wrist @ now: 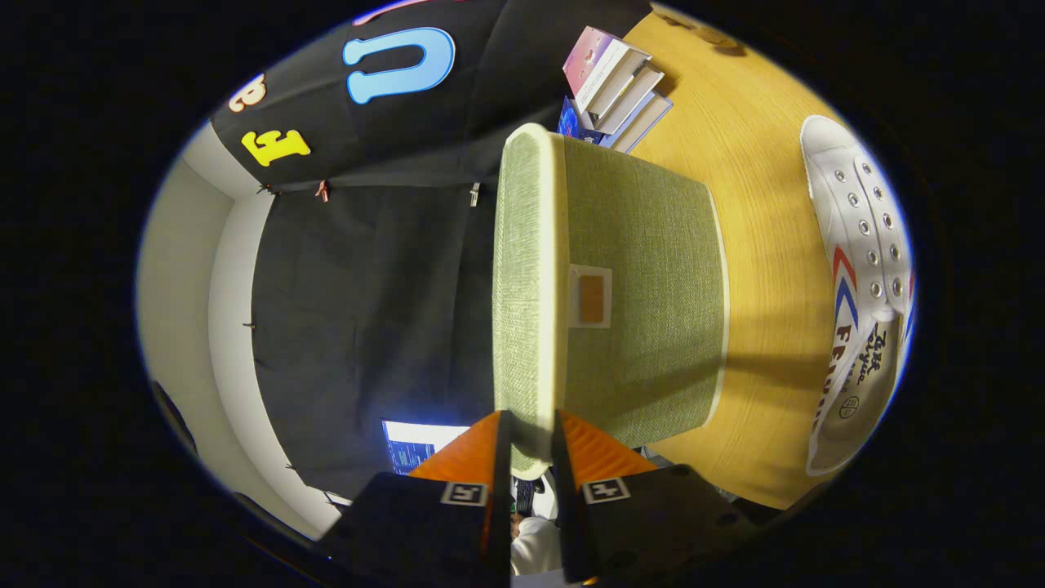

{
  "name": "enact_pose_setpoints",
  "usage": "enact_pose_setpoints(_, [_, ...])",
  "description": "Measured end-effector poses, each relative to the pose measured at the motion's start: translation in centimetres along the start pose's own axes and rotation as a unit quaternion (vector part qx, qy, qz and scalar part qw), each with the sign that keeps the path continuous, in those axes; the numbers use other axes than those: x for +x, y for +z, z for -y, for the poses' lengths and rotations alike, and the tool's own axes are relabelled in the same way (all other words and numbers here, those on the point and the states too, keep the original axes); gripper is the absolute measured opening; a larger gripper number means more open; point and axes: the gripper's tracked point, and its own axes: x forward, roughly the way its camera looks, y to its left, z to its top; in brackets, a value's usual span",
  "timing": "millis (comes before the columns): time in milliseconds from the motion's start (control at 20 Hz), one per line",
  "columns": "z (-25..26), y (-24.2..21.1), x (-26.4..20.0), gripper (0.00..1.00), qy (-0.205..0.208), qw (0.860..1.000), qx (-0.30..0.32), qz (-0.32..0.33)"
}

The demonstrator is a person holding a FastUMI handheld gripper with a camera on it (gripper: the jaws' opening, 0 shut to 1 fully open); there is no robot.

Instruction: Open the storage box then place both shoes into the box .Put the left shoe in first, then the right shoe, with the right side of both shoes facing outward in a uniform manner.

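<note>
Storage box [637, 286] on wooden table [751, 163], lid [522, 278] edge pinched between both fingers of gripper [531, 445]. 1 white shoe [857, 269] beside box; books [616, 86] beyond.

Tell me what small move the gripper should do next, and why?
Probably lift the lid away from the box. The gripper has both fingers pinching the lid's near edge, the lid seems still on the box, and a shoe waits on the table beside it.
</note>
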Motion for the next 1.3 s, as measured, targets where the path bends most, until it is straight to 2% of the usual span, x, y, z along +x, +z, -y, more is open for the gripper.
enact_pose_setpoints(50, [0.4, 0.5, 0.4, 0.11, -0.015, 1.0, -0.005, 0.01])
enact_pose_setpoints(100, [-0.5, 0.2, 0.5, 0.06, -0.008, 1.0, -0.005, 0.005])
enact_pose_setpoints(350, [-3.9, 0.3, 0.4, 0.05, -0.006, 0.999, -0.036, 0.003])
enact_pose_setpoints(600, [-9.6, 1.0, 2.4, 0.05, -0.01, 0.997, -0.08, -0.015])
enact_pose_setpoints(900, [-18.6, 0.9, 8.1, 0.05, 0.013, 0.992, -0.122, -0.04])
enact_pose_setpoints(1100, [-21.6, -0.7, 13.7, 0.05, 0.008, 0.988, -0.144, -0.053])
enact_pose_setpoints(1300, [-22.4, -2.1, 18.7, 0.07, -0.006, 0.983, -0.17, -0.065])
